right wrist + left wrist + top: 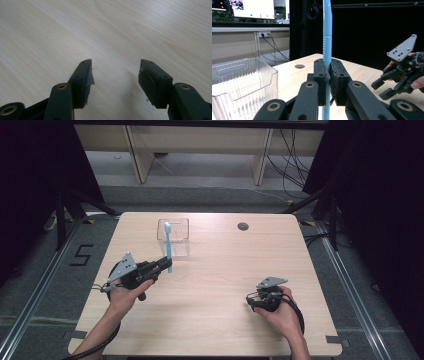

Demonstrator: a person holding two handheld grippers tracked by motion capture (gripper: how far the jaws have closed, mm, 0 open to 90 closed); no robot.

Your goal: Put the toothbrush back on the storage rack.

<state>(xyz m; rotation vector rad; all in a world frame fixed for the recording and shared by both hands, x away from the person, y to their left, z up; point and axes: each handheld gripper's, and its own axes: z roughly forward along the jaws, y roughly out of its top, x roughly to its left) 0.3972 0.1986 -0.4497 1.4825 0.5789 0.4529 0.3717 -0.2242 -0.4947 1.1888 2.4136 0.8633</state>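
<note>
Left gripper [165, 263]: black, two-jawed, grey three-cornered plate on top, held in the person's left hand [125, 292] at the table's left half. Jaws clenched on a toothbrush [168, 245], pads pressed flat against the handle from both sides in the left gripper view.

Toothbrush [327, 37]: light blue plastic, slim, smooth, upright; gripped low on the handle, head uppermost, lower end projecting below the jaws. In the high view it stands just in front of the bin [176, 236], its head overlapping the bin's outline.

Bin [242, 85]: clear plastic, rectangular, ribbed walls, slot handle near the rim; sits on the table's far left-centre.

Right gripper [256, 300]: same pattern, held in the right hand [282, 312] at the near right, well apart from the left. Jaws released, wide gap, nothing between them; pads dark, one with a grey edge, hovering close over bare wood.

Table [225, 270]: pale wood grain, rounded corners, round dark grommet [243, 226] at far right-centre.
</note>
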